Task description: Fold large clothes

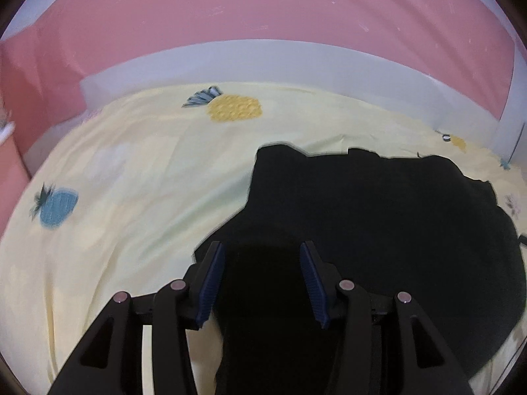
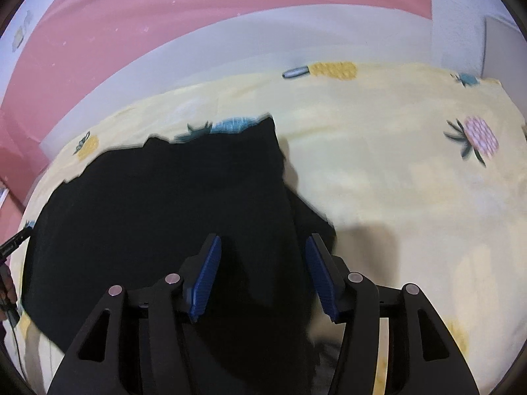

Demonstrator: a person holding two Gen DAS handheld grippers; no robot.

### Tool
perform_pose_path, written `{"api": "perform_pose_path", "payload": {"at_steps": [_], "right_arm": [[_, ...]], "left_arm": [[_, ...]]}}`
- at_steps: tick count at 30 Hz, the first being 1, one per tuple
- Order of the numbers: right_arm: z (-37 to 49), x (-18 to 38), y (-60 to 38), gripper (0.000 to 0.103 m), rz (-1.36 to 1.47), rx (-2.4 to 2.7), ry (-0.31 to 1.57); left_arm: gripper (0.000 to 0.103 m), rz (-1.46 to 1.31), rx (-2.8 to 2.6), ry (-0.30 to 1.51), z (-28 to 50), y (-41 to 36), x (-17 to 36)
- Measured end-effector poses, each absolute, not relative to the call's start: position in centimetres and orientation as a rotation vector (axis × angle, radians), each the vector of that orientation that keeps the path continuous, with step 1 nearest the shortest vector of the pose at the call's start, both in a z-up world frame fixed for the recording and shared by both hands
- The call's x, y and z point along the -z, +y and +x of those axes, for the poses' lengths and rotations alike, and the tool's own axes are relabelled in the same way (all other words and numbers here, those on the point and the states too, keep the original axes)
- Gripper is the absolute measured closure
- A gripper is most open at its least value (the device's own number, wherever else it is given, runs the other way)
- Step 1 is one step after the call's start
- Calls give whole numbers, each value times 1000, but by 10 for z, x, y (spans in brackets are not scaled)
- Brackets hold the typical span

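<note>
A large black garment (image 1: 378, 214) lies spread on a pale yellow bedsheet (image 1: 148, 181) printed with pineapples. My left gripper (image 1: 261, 247) sits over its near left part. Black cloth fills the gap from one blue pad to the other and runs up toward the camera, so the jaws are shut on a thick fold. In the right wrist view the same garment (image 2: 164, 197) covers the left half of the bedsheet (image 2: 395, 164). My right gripper (image 2: 263, 238) hangs over its near right edge with its jaws wide. Cloth lies between them, and a gap shows beside the right pad (image 2: 324, 283).
A white bed frame (image 1: 263, 62) and a pink wall (image 1: 230, 10) close off the far side. The sheet stretches bare to the left in the left wrist view and to the right in the right wrist view. A dark tool with a cable (image 2: 13, 247) pokes in at the left edge.
</note>
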State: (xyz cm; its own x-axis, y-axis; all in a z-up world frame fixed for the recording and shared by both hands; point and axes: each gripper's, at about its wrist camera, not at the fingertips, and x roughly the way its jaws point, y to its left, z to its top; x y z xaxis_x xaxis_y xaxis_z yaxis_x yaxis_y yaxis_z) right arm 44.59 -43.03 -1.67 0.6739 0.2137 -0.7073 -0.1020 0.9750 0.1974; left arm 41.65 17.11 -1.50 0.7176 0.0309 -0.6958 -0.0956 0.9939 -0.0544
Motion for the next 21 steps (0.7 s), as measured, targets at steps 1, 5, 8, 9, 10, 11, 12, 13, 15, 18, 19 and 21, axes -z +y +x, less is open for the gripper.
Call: {"api": "perform_pose_path", "payload": {"at_steps": [1,5,8,9,10,11,12,13,15,18,19,21], "right_arm": [[436,22,-432,49,141,-179,814],[427,46,-438,42,158,-160,853],[430,45,-446,39,193,-144,864],[430,43,-447,39,195,-145,866],[429,41,-448,38,196,-153,867],[427,39,-447,37,202,-164,868],[426,39,-450,37,213,-178,871],[424,39,-453,37,225,-188,876],[421,43,-457,37,263,-209,888],[421,49,-464,35,332,-242,906],[421,50,-465,34,351,-253,911],[425,55,-468,33,391,-284,922]], "left_arm": [[53,-91,-71,775,407,174,20],[46,-113,-88,820,400,182,45],[44,-139,-117,815,396,182,38],[44,-152,-116,809,393,183,34],[44,-163,-113,803,389,185,32],[44,-174,-109,800,387,187,32],[44,-188,-100,807,384,190,33],[43,-201,-91,815,382,194,34],[39,-223,-79,825,379,199,37],[32,-292,-46,843,384,208,44],[29,-319,-34,852,387,210,47],[26,-351,-18,857,394,214,51]]}}
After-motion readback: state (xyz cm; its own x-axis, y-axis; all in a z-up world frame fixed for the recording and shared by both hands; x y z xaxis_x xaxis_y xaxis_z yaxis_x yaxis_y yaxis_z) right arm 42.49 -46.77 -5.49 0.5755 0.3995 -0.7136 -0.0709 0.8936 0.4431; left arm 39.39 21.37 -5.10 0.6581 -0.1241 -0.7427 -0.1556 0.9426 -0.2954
